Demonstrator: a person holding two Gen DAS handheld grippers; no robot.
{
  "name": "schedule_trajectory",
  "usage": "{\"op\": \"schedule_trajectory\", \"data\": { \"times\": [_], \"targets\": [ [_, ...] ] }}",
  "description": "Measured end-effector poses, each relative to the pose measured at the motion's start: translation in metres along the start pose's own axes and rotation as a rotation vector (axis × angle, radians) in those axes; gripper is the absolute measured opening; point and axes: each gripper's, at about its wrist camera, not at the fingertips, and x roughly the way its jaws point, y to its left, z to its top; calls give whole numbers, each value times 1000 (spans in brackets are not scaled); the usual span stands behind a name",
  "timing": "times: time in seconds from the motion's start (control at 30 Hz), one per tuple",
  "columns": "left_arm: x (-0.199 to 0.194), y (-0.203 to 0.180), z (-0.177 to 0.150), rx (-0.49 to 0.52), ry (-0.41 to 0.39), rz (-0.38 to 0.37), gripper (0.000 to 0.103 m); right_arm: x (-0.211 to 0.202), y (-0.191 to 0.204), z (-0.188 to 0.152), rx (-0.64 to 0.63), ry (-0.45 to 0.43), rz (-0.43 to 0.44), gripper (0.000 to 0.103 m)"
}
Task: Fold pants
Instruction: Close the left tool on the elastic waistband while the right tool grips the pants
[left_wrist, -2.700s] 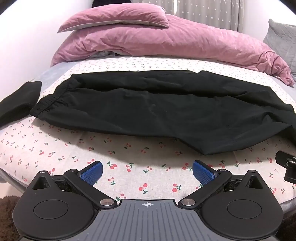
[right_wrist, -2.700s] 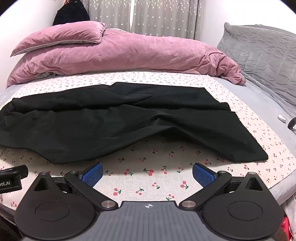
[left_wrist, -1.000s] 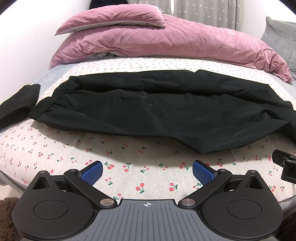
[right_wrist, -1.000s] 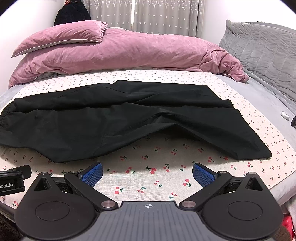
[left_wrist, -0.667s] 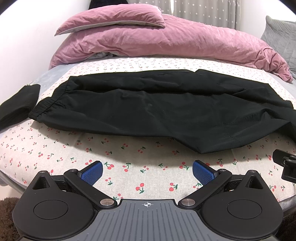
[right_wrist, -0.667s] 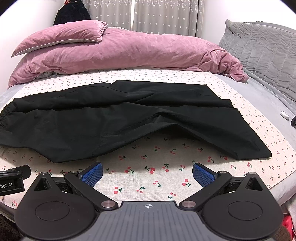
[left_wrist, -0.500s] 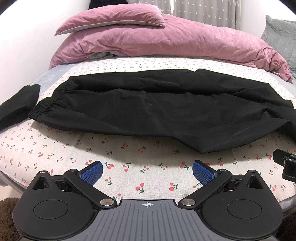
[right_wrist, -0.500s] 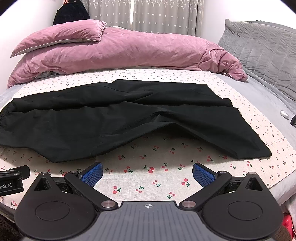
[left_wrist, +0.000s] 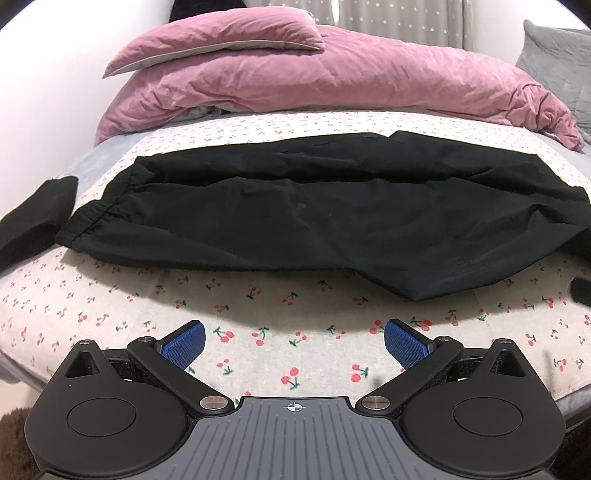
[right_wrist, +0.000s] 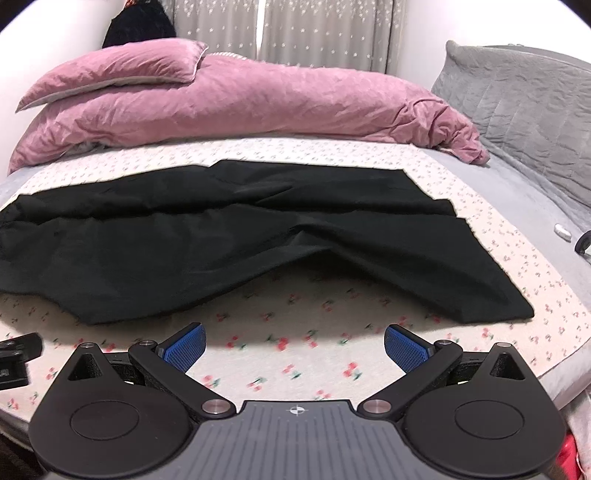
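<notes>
Holding my left gripper (left_wrist: 293, 341) wide apart and empty above the cherry-print sheet (left_wrist: 258, 332), I see the black pants (left_wrist: 295, 221) spread flat ahead, waistband left (a dark folded cloth (left_wrist: 33, 218) lies beside it). My right gripper (right_wrist: 293, 343) gapes likewise, gripping nothing, with the pink duvet (right_wrist: 258, 107) piled beyond.

Rumpled pink velvet duvet (left_wrist: 332, 92) and matching pillow (right_wrist: 110, 77) at far side of cherry-print bedsheet (left_wrist: 277, 321); grey quilted headboard (right_wrist: 524, 103) right

One pair of black pants (left_wrist: 295, 221), one pink pillow (left_wrist: 221, 40), one pink duvet (left_wrist: 351, 85), two grippers.
</notes>
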Motion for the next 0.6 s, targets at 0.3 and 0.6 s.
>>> {"op": "schedule_trajectory", "data": {
  "times": [0.3,0.6],
  "targets": [
    [17,58,9,-85,-17,-36,103,14,-75,7,70,-35,-37,103],
    [43,178,19,-442,36,49,103,38,-165,9,200,86,-123,103]
  ]
}}
